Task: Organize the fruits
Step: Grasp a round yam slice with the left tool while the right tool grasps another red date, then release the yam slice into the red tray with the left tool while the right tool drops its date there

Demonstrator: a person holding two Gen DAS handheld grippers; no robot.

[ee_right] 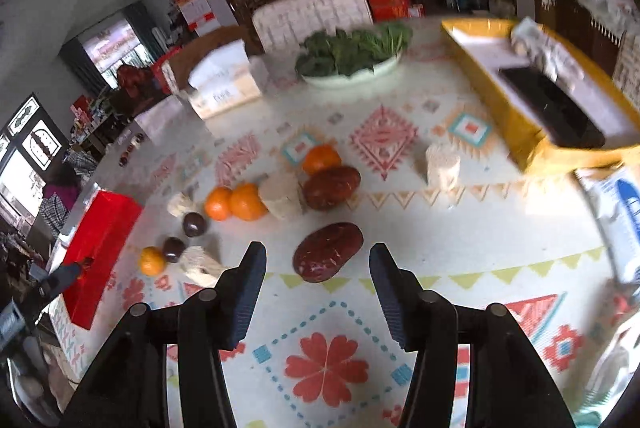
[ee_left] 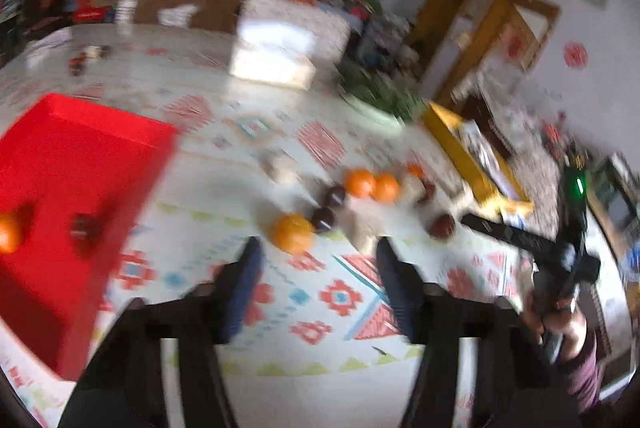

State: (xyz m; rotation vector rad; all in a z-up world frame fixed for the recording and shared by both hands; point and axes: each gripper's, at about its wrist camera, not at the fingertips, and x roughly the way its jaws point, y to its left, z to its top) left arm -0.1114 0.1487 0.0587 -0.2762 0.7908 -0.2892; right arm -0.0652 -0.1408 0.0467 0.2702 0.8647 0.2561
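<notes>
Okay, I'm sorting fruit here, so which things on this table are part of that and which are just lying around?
Part of the job:
- oranges
- dark plums
- big reddish-brown fruit
- red bin, already holding an orange

Just lying about:
- bowl of greens
- yellow box
- pale foam wrappers
- paper box

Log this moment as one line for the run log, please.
left gripper: open, empty, near orange | right gripper: open, empty, facing dark red fruit | red bin: holds orange, dark fruit
</notes>
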